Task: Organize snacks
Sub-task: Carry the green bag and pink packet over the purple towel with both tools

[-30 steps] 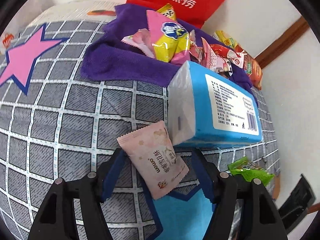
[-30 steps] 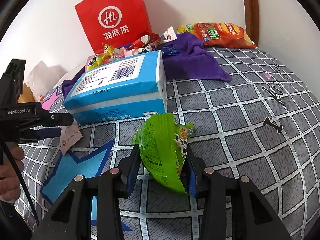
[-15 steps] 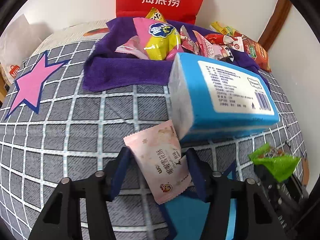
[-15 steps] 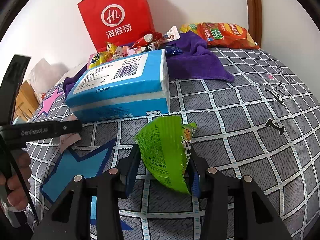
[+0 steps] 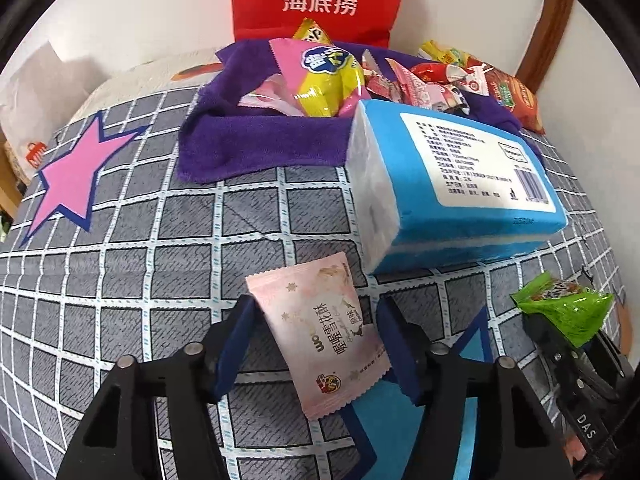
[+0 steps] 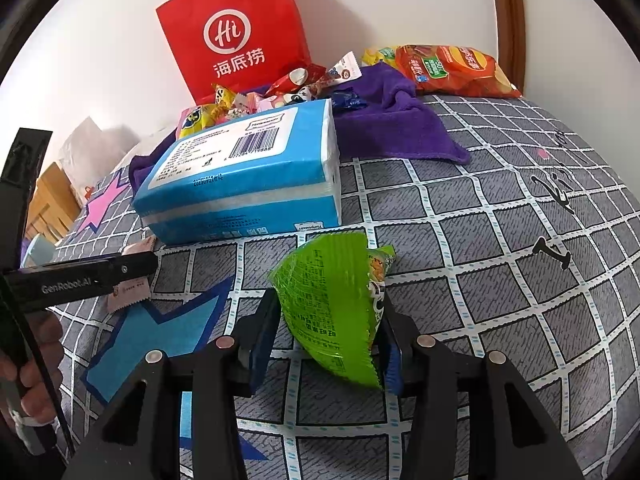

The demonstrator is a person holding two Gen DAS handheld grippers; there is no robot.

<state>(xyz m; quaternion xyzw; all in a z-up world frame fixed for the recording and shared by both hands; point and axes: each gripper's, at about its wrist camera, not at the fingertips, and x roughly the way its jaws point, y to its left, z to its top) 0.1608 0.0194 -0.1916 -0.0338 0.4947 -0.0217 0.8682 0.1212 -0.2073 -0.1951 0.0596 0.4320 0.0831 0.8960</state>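
Both grippers have risen and swung toward the red bag (image 5: 320,0) over the last second, each keeping its packet. Left gripper (image 5: 316,340) pinches the pink packet (image 5: 320,336) between its blue pads, packet slanted, near corner hanging below the jaws. Right gripper (image 6: 330,332) is clamped on the green packet (image 6: 332,304), which bulges up out of the jaws. Landmark: blue tissue pack (image 5: 452,184) on the checked bedspread (image 5: 160,240). Pink packet sits just in front of the pack's near-left corner; green packet is in front of its right end, off the bed. Behind the pack, the purple towel (image 5: 248,144) carries the snack pile (image 5: 332,76); an orange chip bag (image 6: 448,68) lies behind-right of it. Likely step: carry both packets over the pack to the pile. To do it well: lift clear of the pack's top edge before going forward, keep both grips firm since foil slides, route the grippers on separate sides of the pack so they don't collide, and release low over the towel, not onto the pack.
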